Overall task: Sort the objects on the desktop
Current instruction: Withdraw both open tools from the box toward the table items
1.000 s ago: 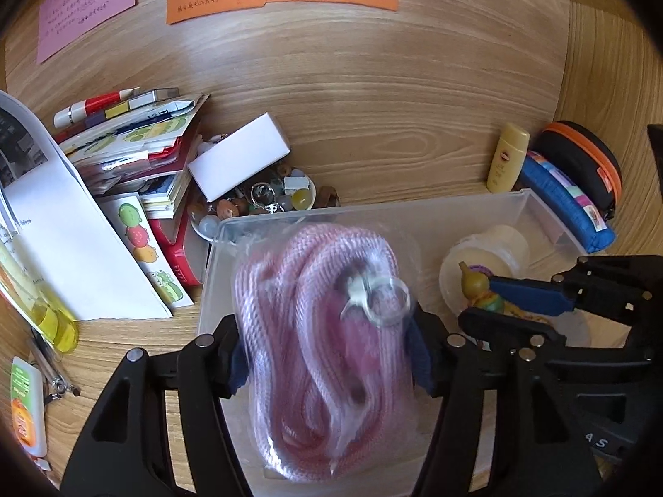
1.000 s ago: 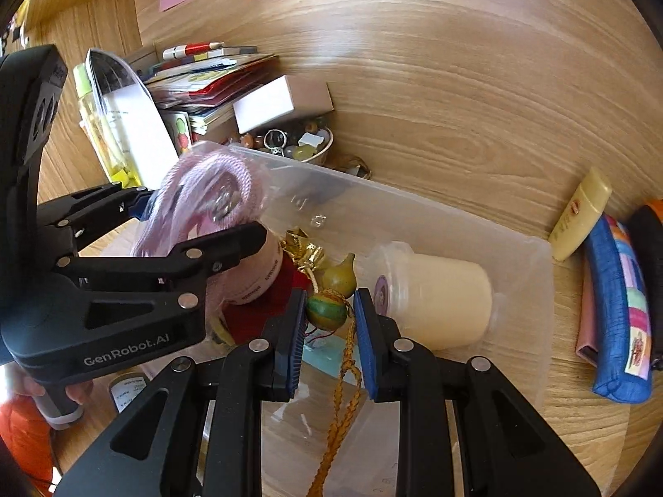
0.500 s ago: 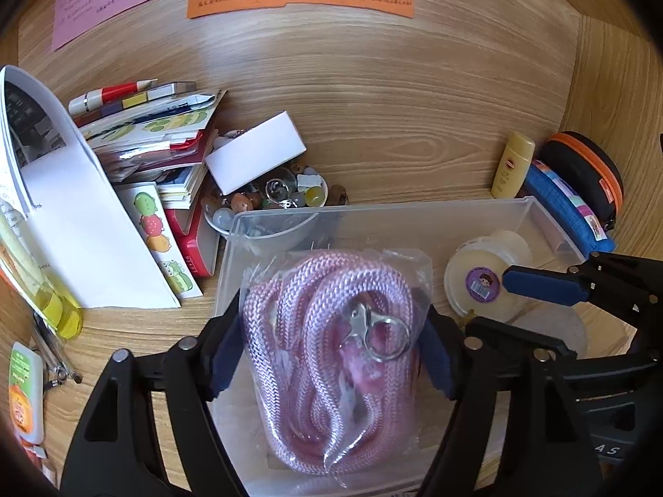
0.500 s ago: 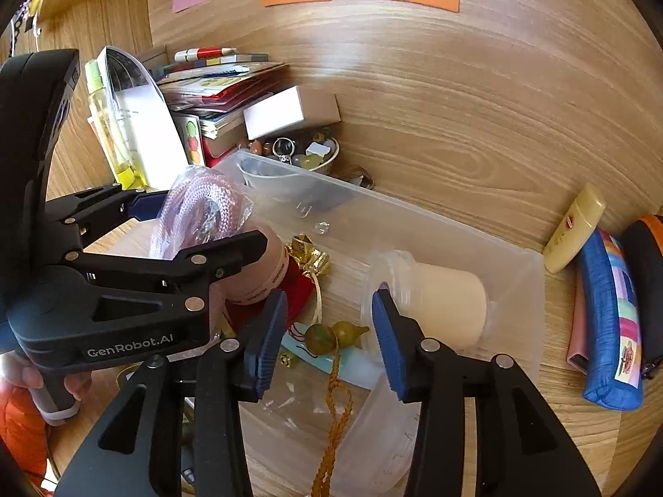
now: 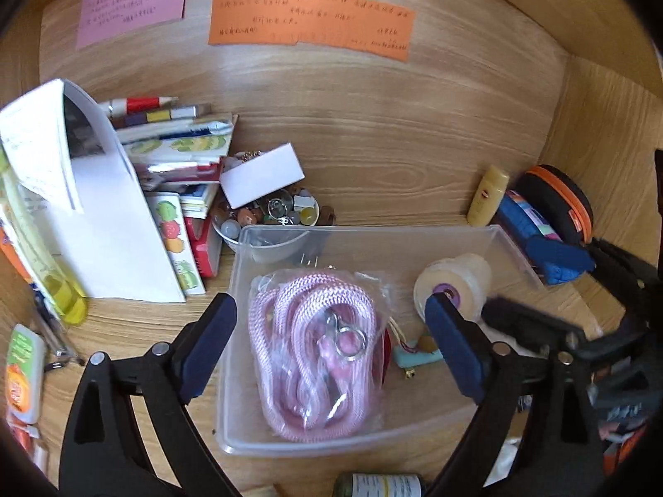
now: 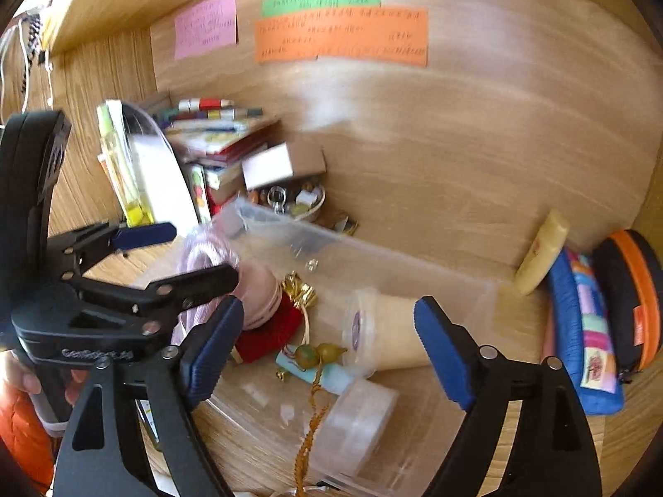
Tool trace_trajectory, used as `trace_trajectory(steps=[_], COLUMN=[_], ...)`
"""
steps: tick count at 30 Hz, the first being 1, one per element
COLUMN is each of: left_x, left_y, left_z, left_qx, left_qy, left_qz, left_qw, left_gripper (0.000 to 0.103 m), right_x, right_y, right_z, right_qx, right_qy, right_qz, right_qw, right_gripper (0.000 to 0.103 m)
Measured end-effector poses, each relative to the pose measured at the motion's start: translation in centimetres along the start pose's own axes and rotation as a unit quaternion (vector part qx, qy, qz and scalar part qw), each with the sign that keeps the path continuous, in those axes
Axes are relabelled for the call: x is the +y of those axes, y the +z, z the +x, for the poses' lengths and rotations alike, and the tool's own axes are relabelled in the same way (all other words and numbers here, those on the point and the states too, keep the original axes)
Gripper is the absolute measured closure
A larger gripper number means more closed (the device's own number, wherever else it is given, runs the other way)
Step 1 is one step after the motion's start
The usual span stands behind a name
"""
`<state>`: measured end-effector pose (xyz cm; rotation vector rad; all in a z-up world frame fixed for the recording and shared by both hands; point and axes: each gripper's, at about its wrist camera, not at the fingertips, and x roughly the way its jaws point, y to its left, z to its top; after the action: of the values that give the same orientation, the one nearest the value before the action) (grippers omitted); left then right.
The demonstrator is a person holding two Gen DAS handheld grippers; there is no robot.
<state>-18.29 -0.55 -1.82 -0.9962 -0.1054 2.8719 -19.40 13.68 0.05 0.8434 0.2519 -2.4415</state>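
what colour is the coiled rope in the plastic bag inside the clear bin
Pale pink with a white weave, the rope lies bagged in the clear bin; the left wrist view shows it best.

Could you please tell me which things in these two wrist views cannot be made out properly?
- Handwriting on the orange paper note, both views: too small to read.
- Dark bottle with a white label, left wrist view: cut off by the bottom edge.
- Small trinkets in the white bowl, both views: too small, partly hidden by the white cardboard box.

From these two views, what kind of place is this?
Probably a home study desk nook: handwritten paper notes stuck on the wood back panel, a stack of books, and a blue pencil case.
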Motion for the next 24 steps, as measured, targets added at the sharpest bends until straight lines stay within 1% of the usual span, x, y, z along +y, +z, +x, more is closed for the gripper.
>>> trace_trajectory(steps=[5, 10, 15, 17, 20, 24], left_x=[-0.1, 0.0, 0.2, 0.6, 1.4, 2.7], left_y=[-0.6, -1.8, -3.5, -4.3, -5.8, -7.6], left_z=[-2.9, -4.6, -5.6, -5.8, -5.9, -6.0], left_qx=[-0.021, -0.024, -0.018, -0.012, 0.002, 0.021], left_qy=[0.023, 0.03, 0.039, 0.035, 0.031, 0.044], left_qz=[0.018, 0.017, 0.018, 0.005, -0.01, -0.02], left_qw=[0.9994, 0.9991, 0.9989, 0.9993, 0.9995, 0.9986], left_gripper=[0.005, 0.004, 0.004, 0.004, 0.004, 0.003], right_x=[-0.1, 0.5, 1.1, 1.4, 1.5, 1.1], right_y=[0.3, -0.6, -2.1, -2.8, -3.6, -4.5], right_z=[-1.2, -3.2, -5.5, -6.5, -8.0, -9.6], right_qx=[-0.005, -0.01, -0.017, -0.021, -0.031, -0.038], right_qy=[-0.018, -0.036, -0.049, -0.059, -0.075, -0.09], right_qz=[-0.004, -0.014, -0.016, -0.016, -0.016, -0.014], right_qw=[1.0, 0.999, 0.998, 0.998, 0.997, 0.995], right_gripper=[0.02, 0.019, 0.016, 0.007, 0.006, 0.006])
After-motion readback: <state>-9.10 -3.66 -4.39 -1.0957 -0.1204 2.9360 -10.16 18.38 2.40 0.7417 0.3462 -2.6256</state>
